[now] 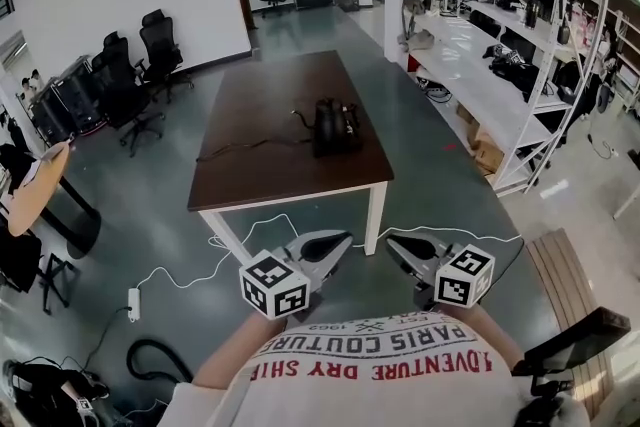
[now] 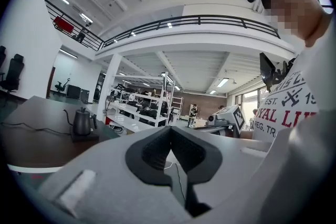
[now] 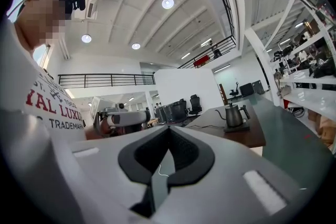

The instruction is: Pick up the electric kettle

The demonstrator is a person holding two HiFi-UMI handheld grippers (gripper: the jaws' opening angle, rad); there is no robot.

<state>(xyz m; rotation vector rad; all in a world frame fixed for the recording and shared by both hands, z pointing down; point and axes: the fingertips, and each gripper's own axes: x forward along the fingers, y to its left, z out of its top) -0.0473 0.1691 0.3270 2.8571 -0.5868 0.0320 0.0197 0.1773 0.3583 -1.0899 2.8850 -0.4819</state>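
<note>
A black gooseneck electric kettle (image 1: 335, 127) stands on its base near the right front end of a long brown table (image 1: 260, 165). It shows small in the left gripper view (image 2: 82, 122) and in the right gripper view (image 3: 233, 115). I hold both grippers close to my chest, well short of the table, with their tips turned toward each other. My left gripper (image 1: 343, 241) (image 2: 169, 128) is shut with nothing between its jaws. My right gripper (image 1: 393, 243) (image 3: 168, 128) is shut and empty too.
A black cable (image 1: 245, 147) runs from the kettle across the tabletop. A white cord (image 1: 215, 260) and power strip (image 1: 133, 303) lie on the floor before the table. Office chairs (image 1: 150, 55) stand at the left, white shelving (image 1: 510, 85) at the right, a wooden bench (image 1: 565, 280) at near right.
</note>
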